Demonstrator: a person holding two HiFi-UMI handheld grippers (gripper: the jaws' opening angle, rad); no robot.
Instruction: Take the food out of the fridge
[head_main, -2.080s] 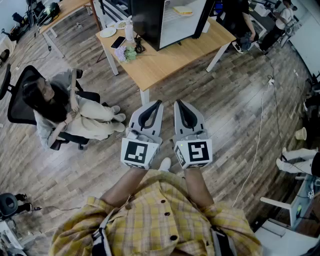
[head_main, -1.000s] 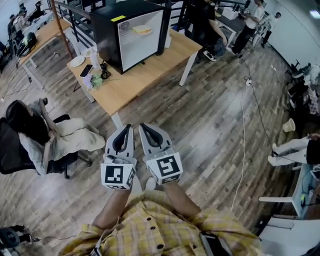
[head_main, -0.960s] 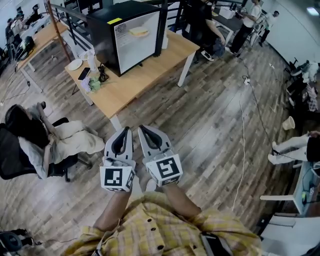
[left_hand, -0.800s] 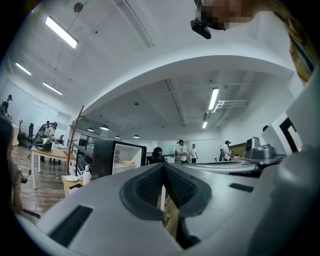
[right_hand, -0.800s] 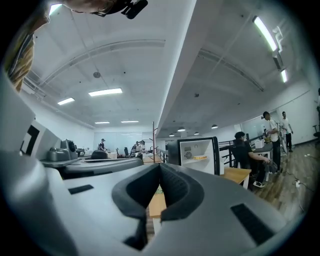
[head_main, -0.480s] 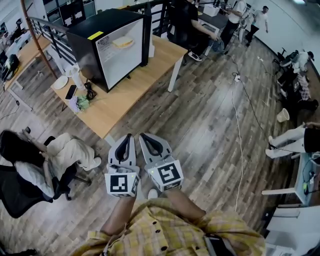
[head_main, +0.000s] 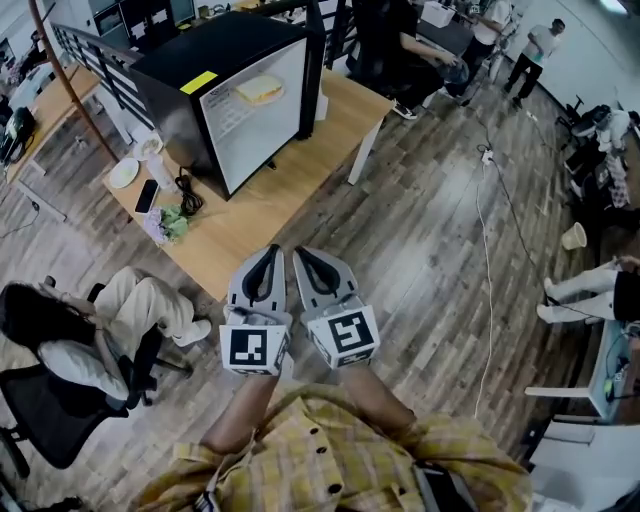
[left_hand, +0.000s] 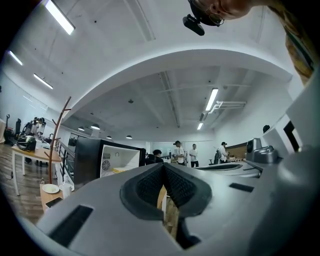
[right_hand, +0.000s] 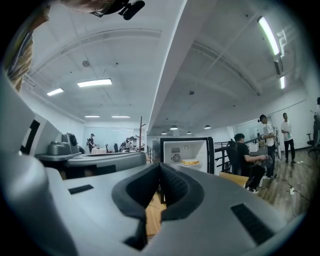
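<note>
A black mini fridge (head_main: 190, 95) stands on a wooden table (head_main: 300, 165), its door (head_main: 314, 50) swung open. Inside, on a shelf of the white interior, lies a flat piece of yellowish food (head_main: 258, 90). My left gripper (head_main: 268, 252) and right gripper (head_main: 299, 254) are held side by side, level, pointing at the table's near edge, well short of the fridge. Both are shut with nothing between the pads. The left gripper view shows the fridge (left_hand: 107, 161) past the left gripper (left_hand: 163, 166). The right gripper view shows the food (right_hand: 190, 162) beyond the right gripper (right_hand: 160, 166).
A person sits on an office chair (head_main: 60, 400) at the left, close to the table. A plate (head_main: 124, 172), a phone (head_main: 147, 195) and a small plant (head_main: 172, 222) lie left of the fridge. A cable (head_main: 488, 230) runs over the wood floor at the right. People stand at the back.
Both grippers have advanced toward the table, still shut and side by side. The fridge and table now appear nearer and larger; the seated person has slid lower left in view.
</note>
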